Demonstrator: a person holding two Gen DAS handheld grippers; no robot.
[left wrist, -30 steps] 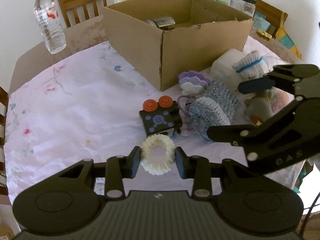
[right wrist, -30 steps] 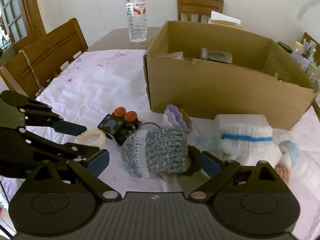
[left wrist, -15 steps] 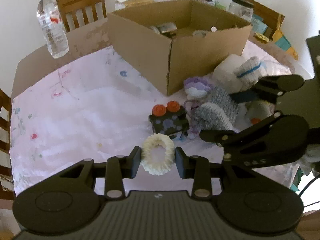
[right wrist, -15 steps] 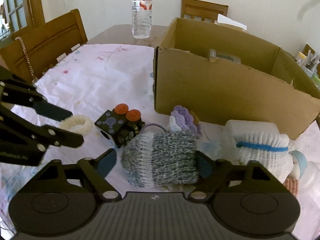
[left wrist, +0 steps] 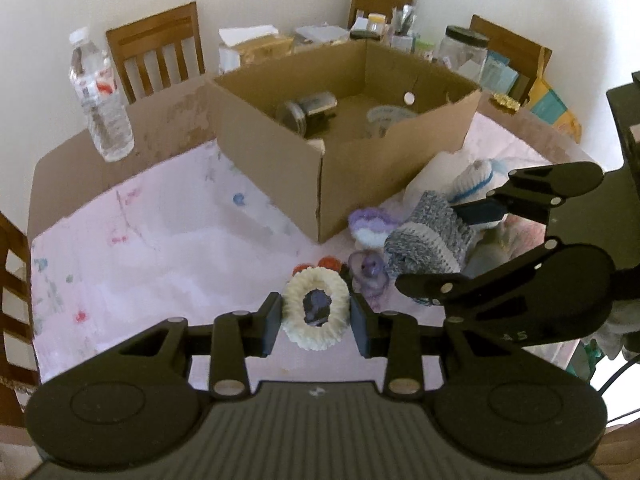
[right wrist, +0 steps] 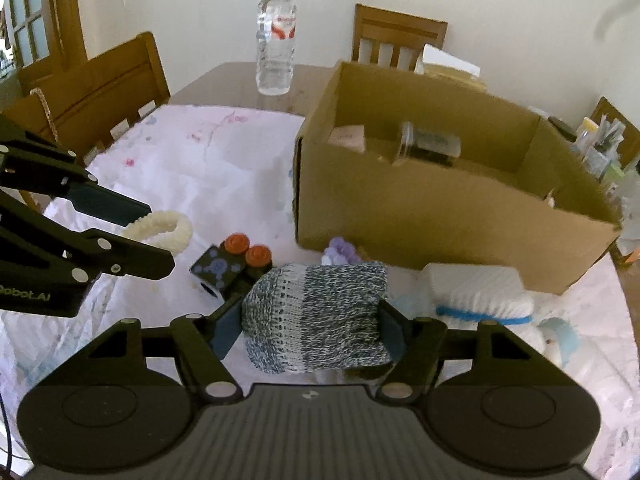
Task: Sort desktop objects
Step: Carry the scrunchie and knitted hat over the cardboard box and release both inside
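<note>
My left gripper (left wrist: 314, 316) is shut on a cream knitted ring (left wrist: 314, 310) and holds it above the flowered cloth; the ring (right wrist: 160, 228) also shows at the left of the right wrist view. A grey-and-white knitted piece (right wrist: 316, 320) lies between the pads of my right gripper (right wrist: 310, 330), whose jaws are closing and touch it on both sides. In the left wrist view the right gripper (left wrist: 440, 246) straddles that knitted piece (left wrist: 428, 240). An open cardboard box (left wrist: 360, 184) with a jar and small items inside stands behind.
A black cube with orange knobs (right wrist: 224, 268), a purple knitted flower (right wrist: 340, 250) and a white knit with a blue stripe (right wrist: 480, 296) lie in front of the box (right wrist: 420, 208). A water bottle (right wrist: 276, 40) stands at the back; wooden chairs ring the table.
My left gripper has risen with the cream ring, so the box's inside shows more. The right gripper's jaws have narrowed from wide apart onto the grey knitted piece.
</note>
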